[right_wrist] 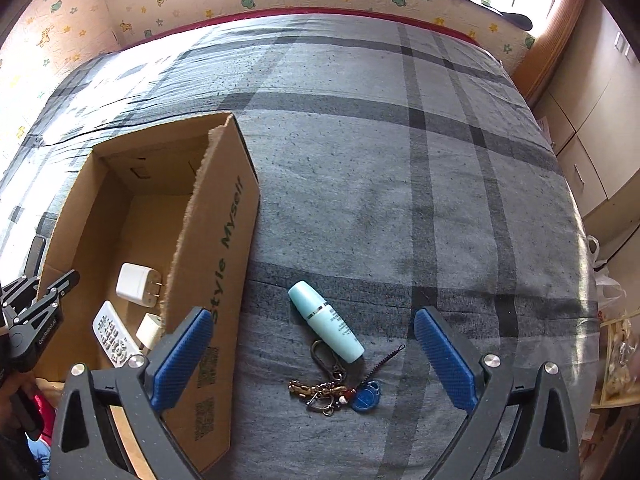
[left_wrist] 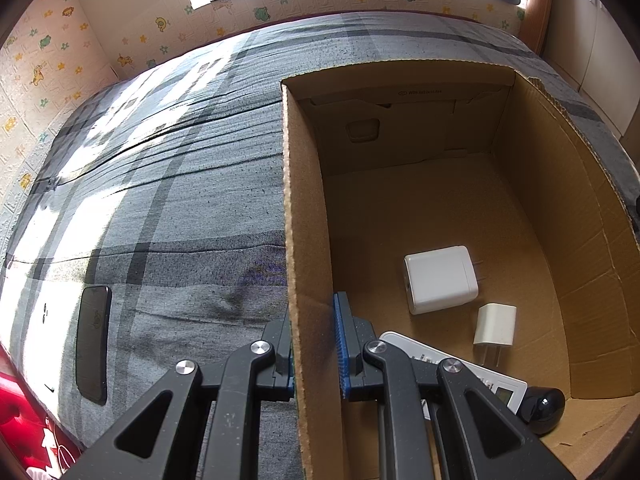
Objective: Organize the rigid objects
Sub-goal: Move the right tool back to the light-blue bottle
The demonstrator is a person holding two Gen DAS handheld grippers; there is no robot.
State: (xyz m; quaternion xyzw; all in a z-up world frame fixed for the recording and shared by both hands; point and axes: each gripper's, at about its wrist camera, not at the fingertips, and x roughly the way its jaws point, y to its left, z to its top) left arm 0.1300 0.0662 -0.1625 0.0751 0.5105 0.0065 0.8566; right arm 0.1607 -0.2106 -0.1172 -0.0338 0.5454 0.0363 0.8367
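Bed under grey plaid sheet: open cardboard box left, teal bottle touching keyring just beside the box's right wall, dark phone flat beyond its left wall.

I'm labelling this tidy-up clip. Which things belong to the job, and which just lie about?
Job: cardboard box, two chargers, remote, teal bottle, keychain, phone.
Lying about: plaid bedcover, plastic bags.
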